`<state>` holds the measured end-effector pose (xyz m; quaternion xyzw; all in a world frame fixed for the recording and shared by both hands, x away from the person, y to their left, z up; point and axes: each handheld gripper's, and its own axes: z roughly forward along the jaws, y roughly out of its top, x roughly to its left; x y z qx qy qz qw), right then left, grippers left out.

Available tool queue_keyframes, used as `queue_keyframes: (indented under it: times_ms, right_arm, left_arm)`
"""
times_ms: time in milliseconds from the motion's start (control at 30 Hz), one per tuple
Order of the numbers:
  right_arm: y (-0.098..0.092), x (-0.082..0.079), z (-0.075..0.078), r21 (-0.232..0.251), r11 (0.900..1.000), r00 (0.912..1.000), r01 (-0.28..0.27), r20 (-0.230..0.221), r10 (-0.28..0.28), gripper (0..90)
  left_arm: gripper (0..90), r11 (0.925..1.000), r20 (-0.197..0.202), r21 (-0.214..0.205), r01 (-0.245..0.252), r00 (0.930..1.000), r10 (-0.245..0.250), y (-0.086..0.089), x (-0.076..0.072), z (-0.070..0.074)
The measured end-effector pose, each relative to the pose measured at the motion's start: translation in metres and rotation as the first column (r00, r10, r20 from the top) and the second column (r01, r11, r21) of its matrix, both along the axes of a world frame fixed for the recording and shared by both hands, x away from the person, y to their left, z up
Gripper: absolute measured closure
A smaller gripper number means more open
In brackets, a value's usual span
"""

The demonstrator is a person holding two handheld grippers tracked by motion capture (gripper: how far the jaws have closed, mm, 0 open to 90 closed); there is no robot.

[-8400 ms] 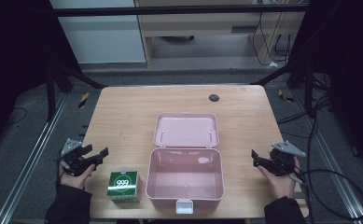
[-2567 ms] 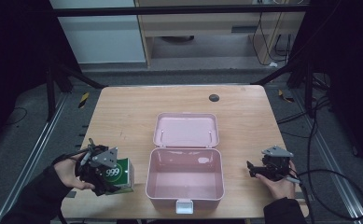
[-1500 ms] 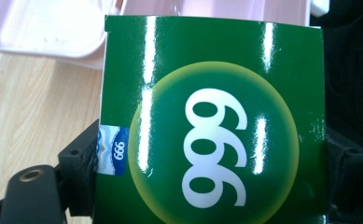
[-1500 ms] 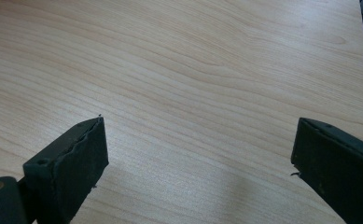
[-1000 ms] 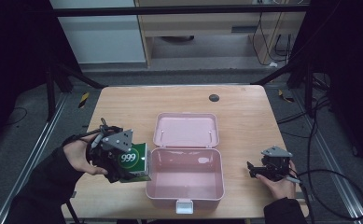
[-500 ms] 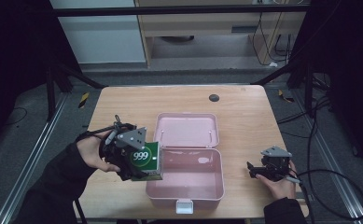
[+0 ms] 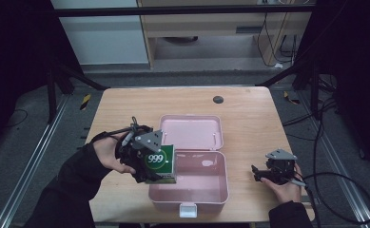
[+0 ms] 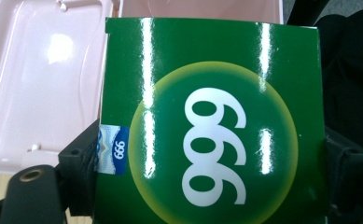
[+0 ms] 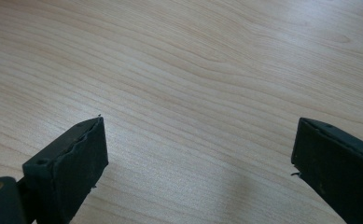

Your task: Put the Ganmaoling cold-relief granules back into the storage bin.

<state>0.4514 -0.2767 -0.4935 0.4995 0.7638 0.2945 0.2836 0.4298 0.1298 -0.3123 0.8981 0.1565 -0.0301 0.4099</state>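
Jaws of the left gripper [image 7: 147, 161] clamp a glossy green "999" carton [image 7: 160, 163] over the open pink plastic case [image 7: 188, 190]; right gripper [image 7: 268, 172] jaws gape wide above the tabletop [image 7: 249, 118].

Left gripper [image 7: 147, 159] clamps its jaws on a held load, forearm reaching in; right gripper [image 7: 268, 173] rests low, jaws spread wide apart

So the green box [image 7: 160, 161] is a glossy little carton with a white "999" inside a yellowish circle, plus a small blue label on one edge. It sits left of center in the high view, lifted and tilted, over the left rim of the pink case [image 7: 188, 190], which lies open at lower center, lid flat behind it, nothing inside.
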Motion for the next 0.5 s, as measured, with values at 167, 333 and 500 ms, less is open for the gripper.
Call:
queue_keyframes:
  times_ms: [167, 333, 500]
  right_arm:
    - [0.0, 0.0, 0.0, -0.004, 1.0, 1.0, -0.002, 0.0, 0.002, 3.8]
    - [0.0, 0.0, 0.0, -0.007, 1.0, 1.0, -0.004, -0.001, 0.004, 3.9]
    - [0.0, 0.0, -0.001, -0.006, 1.0, 1.0, -0.007, 0.0, 0.007, 3.9]
  left_arm:
    - [14.6, 0.9999, -0.003, 0.005, 0.015, 0.9999, -0.015, -0.007, 0.002, -0.004]
    - [14.6, 0.9996, 0.003, 0.013, 0.024, 0.9997, -0.024, -0.012, 0.004, -0.008]
    - [14.6, 0.9992, 0.005, 0.026, 0.029, 0.9996, -0.029, -0.017, 0.006, -0.013]
